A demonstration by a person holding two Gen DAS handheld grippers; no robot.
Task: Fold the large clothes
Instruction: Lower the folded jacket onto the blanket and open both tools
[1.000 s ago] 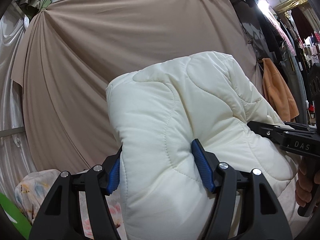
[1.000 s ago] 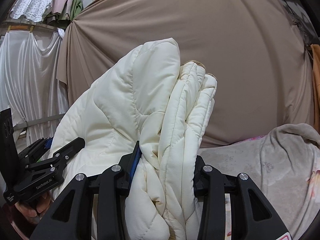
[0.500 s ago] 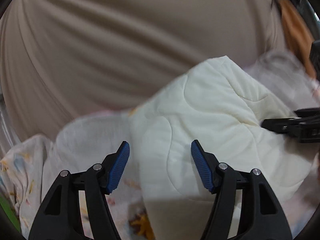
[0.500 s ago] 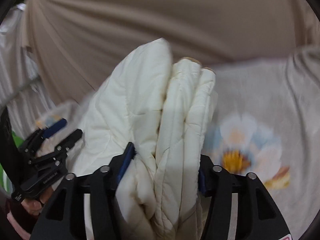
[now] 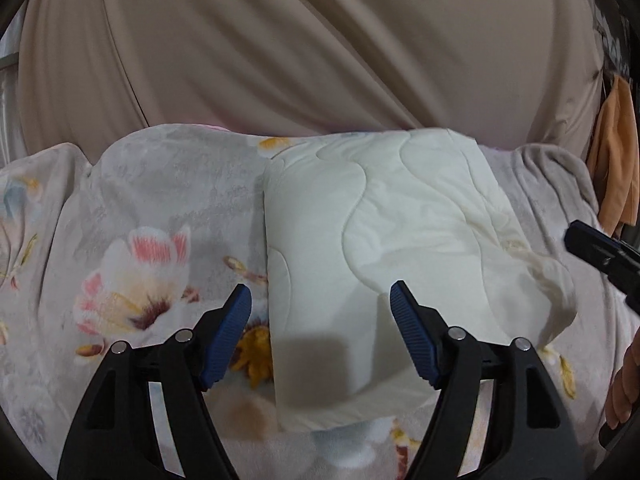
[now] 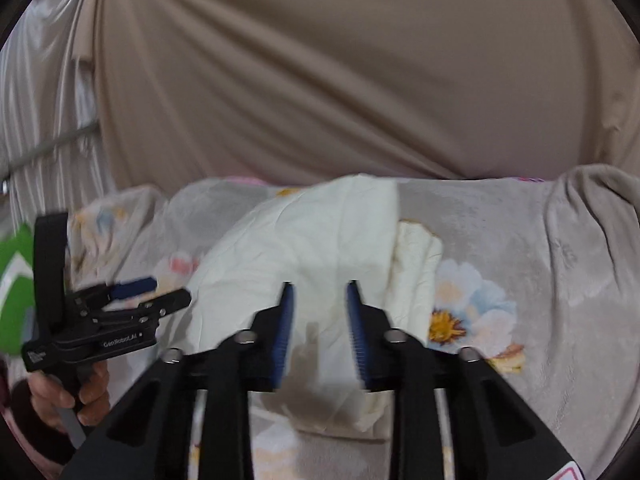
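A folded cream quilted garment (image 5: 380, 220) lies flat on the flowered blanket (image 5: 140, 220). My left gripper (image 5: 319, 290) hovers over its near left corner. Its jaws are opening, with nothing pinched between the blue pads. In the right wrist view the same garment (image 6: 312, 232) lies ahead of my right gripper (image 6: 319, 285). That gripper's jaws are closing to a narrow gap with nothing gripped between them. The left gripper (image 6: 170, 290) shows at the garment's left side, held by a hand (image 6: 80, 396).
A beige curtain (image 5: 320, 40) hangs close behind the blanket-covered surface (image 6: 520, 260). An orange garment (image 5: 612, 160) hangs at the far right. Something green (image 6: 16, 280) sits at the left edge. Bare blanket lies on both sides of the folded garment.
Both grippers held the folded garment up in the air, then lowered it and let go. It now rests on the blanket. The right jaws have narrowed.
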